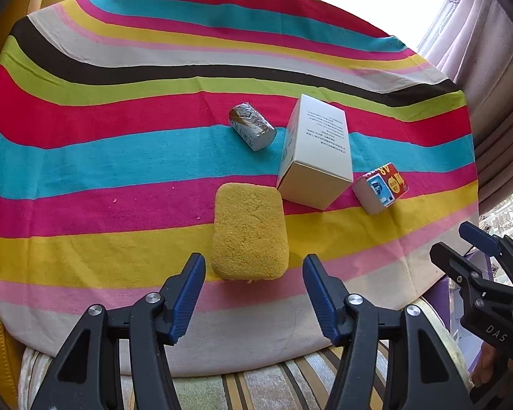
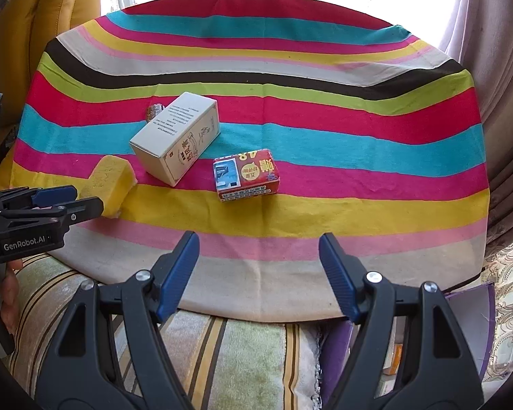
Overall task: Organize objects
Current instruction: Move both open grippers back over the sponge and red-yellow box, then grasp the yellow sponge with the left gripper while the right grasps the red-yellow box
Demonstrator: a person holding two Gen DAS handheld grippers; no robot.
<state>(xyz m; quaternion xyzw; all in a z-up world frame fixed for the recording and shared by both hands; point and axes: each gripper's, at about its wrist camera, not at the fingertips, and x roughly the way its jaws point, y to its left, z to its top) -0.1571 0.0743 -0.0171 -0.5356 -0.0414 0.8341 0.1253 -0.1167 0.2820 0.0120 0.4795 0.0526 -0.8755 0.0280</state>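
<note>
Yellow sponge (image 1: 249, 230) sits lower centre w/ released left claw (image 1: 253, 294) just short; soft foam may squash/slip if pinched at edge; right claw (image 2: 258, 275) also released, empty.

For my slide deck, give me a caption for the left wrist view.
Open left gripper approaching a yellow sponge on a striped cloth.

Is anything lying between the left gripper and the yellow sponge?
Nothing visible. The left gripper is open, and the yellow sponge lies just ahead of its fingers, with only bare striped cloth between.
</note>
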